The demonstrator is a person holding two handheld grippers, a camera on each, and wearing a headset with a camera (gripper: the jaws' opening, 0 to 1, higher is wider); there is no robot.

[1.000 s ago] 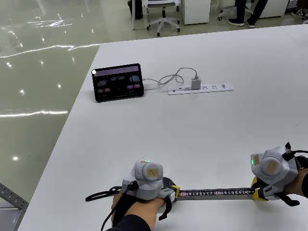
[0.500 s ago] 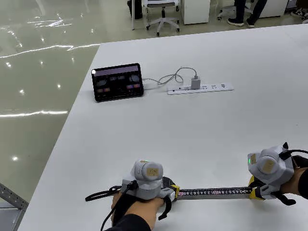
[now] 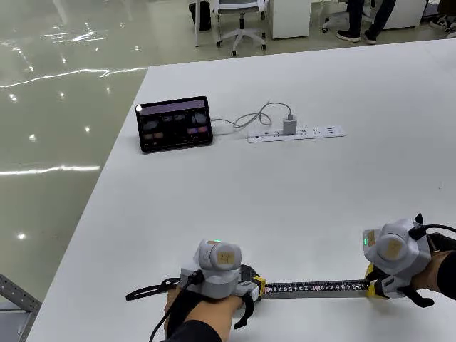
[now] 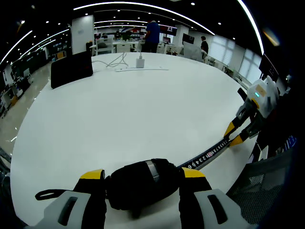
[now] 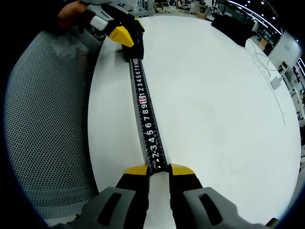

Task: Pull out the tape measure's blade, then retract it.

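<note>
**Tape measure (image 4: 143, 188) drawing its blade (image 5: 145, 114) back in**

Near the front edge of the white surface (image 3: 299, 192), the tape measure lies clamped in the left tongs (image 4: 143, 174), whose yellow-tipped jaws press on both of its flanks. The right tongs (image 5: 157, 169) are all but closed, pinching the free tip of the blade.

Compared with a second ago, the right tongs stand closer to the left ones, and the stretch of blade between them is shorter. The left tongs have hardly shifted. I judge that the pull-out is done and the retraction is under way. A good length is still out, so the right tongs have some way to travel before the tip reaches the case.

The case is dark, rounded and rubbery-looking, with a pale band across its top. A black strap (image 3: 146, 290) trails from it in a loop on the surface. The blade is a thin, dark, stiff strip printed with white numerals and a few red marks. It runs straight and flat between the two tongs. The surface is smooth, matte and plain.
</note>
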